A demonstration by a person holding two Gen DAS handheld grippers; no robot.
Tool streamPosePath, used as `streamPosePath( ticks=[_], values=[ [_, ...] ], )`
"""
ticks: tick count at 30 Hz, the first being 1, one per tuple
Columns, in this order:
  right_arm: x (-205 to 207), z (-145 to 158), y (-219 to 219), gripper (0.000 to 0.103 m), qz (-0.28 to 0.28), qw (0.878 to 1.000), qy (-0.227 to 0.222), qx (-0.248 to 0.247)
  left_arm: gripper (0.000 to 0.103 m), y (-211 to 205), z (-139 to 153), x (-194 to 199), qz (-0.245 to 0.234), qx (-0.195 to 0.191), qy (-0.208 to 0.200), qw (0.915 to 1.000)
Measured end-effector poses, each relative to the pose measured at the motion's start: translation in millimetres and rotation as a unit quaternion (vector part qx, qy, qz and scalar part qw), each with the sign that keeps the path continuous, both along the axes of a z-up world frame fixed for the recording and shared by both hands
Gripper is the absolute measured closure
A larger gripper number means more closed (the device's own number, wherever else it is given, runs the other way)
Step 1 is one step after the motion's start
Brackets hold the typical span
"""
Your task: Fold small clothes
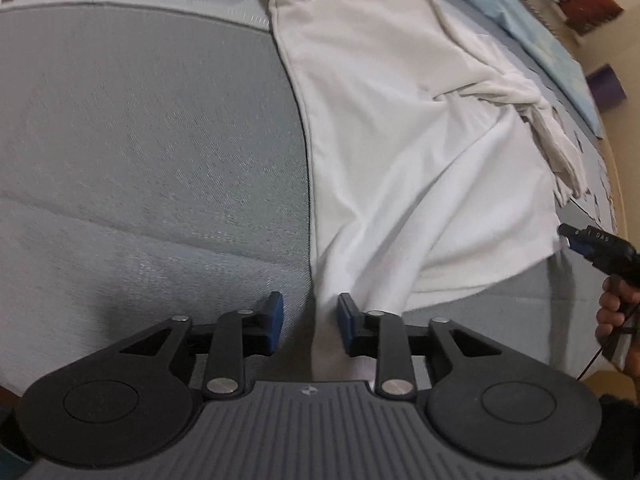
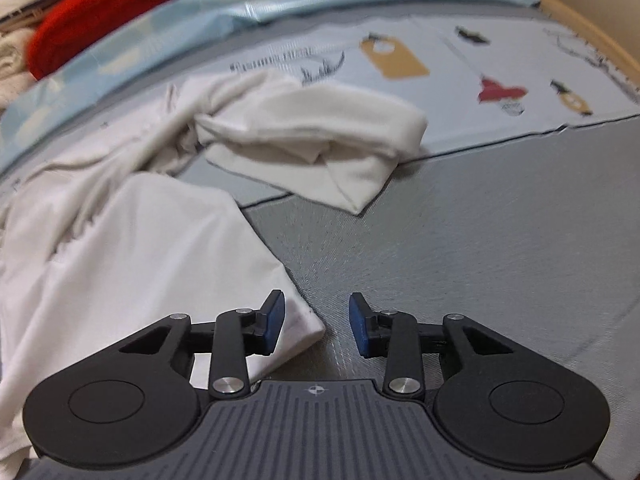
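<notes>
A white shirt (image 1: 400, 140) lies spread on the grey bed cover, one sleeve bunched at its right side. My left gripper (image 1: 310, 320) is open, with the shirt's near corner lying between the blue pads. My right gripper (image 2: 316, 320) is open over the shirt's (image 2: 132, 248) other near corner, which lies by the left pad; the grey cover shows between the pads. The right gripper (image 1: 576, 236) also shows at the right edge of the left wrist view, at the shirt's hem. The shirt's far part lies in a folded roll (image 2: 312, 132).
The grey bed cover (image 1: 140, 140) has a printed pale panel (image 2: 480, 60) at its far side. A light blue sheet (image 2: 160, 24) runs behind it, with a red cloth (image 2: 116, 4) and other clothes at the far left. A wooden bed edge (image 2: 600, 32) is at the right.
</notes>
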State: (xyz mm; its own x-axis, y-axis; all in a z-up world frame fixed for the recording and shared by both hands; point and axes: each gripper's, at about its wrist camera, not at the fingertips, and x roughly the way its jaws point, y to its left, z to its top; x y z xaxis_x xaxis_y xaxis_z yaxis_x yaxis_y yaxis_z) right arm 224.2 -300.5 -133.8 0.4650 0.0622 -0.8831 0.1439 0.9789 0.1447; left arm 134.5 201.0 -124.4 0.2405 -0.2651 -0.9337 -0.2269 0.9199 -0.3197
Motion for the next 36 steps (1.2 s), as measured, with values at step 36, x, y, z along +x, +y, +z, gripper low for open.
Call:
streamPosePath(
  ticks=[36],
  values=[
    [-148, 12, -12, 0.086, 0.286, 0.949, 0.118, -0.060, 0.091, -18, 8, -38, -0.140, 0.156, -0.037, 0.9771]
  ],
)
